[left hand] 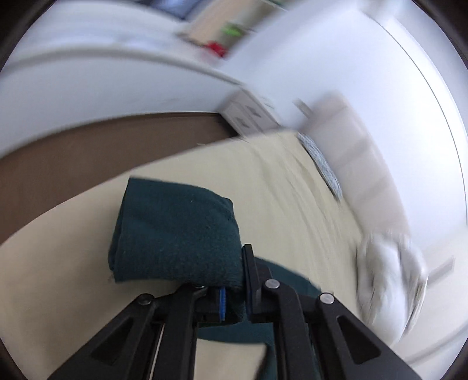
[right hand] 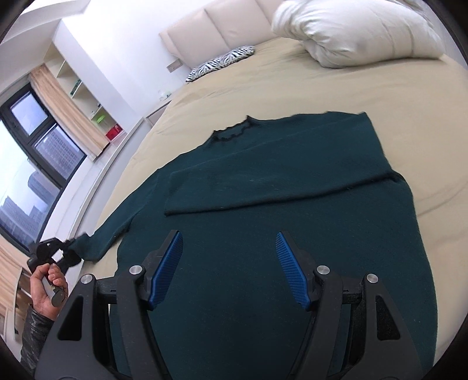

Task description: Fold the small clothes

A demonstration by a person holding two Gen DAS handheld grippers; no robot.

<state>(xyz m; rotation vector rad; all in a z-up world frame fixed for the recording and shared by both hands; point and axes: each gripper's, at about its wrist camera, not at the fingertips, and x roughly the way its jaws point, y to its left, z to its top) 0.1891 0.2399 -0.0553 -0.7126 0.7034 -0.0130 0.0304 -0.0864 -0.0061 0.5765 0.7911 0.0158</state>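
A dark teal sweater lies flat on the beige bed, neck toward the headboard, with its right sleeve folded across the chest. Its left sleeve stretches out over the bed's left side. My left gripper is shut on the cuff of that sleeve, which drapes forward over the fingers; in the right wrist view the same gripper shows at the sleeve's end, held by a hand. My right gripper hangs open above the sweater's lower body, with nothing between its blue pads.
The beige bed sheet spreads all around the sweater. A white pillow and a zebra-print cushion lie by the padded headboard. A window, curtain and shelves stand at the left; brown floor borders the bed.
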